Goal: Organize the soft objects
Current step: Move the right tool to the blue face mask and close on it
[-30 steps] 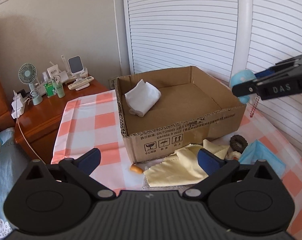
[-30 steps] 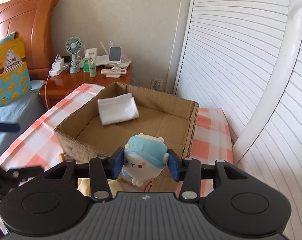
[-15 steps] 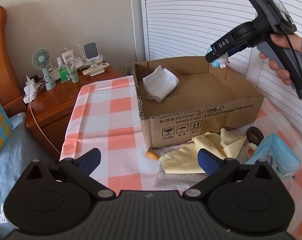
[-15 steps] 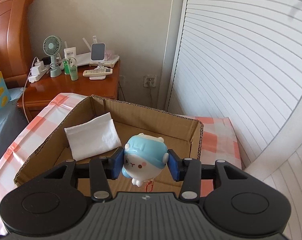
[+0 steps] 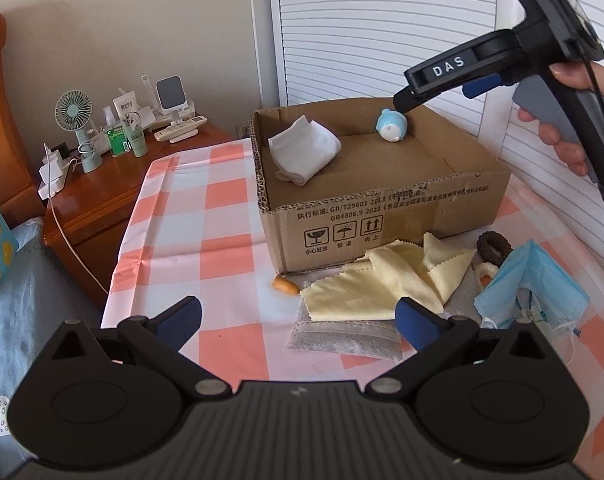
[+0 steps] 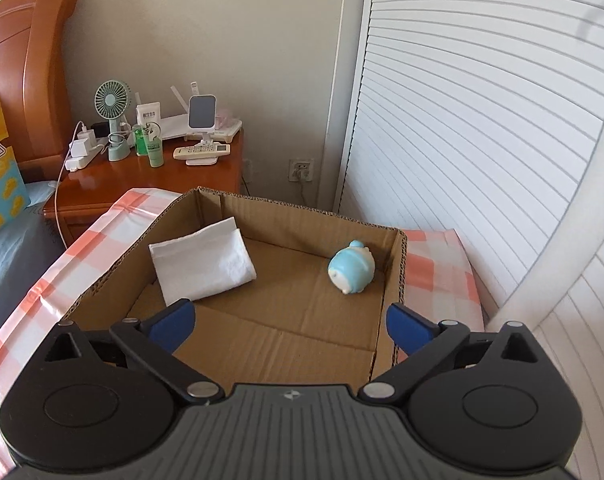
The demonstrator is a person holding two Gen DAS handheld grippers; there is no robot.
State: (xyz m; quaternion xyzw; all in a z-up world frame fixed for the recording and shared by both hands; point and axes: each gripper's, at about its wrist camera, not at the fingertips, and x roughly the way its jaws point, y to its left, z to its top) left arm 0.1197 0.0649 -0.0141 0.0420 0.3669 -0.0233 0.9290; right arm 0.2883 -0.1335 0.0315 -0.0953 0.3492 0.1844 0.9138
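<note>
- Now your right gripper [image 6: 287, 322] has just sprung its jaws wide with nothing between them; the small round blue-and-white plush toy [image 6: 352, 267] lies on its side on the floor of the open brown cardboard box [image 6: 394, 276], ahead of the blue pads and toward the right one.
- From the left wrist view, your right hand [image 5: 574, 120] holds that tool angled down over the box's far right corner, tips just above the toy [image 5: 392, 125].
- Your left gripper [image 5: 297, 318] hangs wide open and empty, short of the box.
- Ahead of the right gripper's left pad, a folded white cloth [image 6: 203, 266] leans on the box wall.
- Between the left gripper and the box lie crumpled pale yellow cloths [image 5: 386, 280], a grey mesh pouch [image 5: 342, 336], a blue face mask [image 5: 530, 284], a dark hair tie [image 5: 494, 245] and a small orange piece [image 5: 285, 285].
</note>
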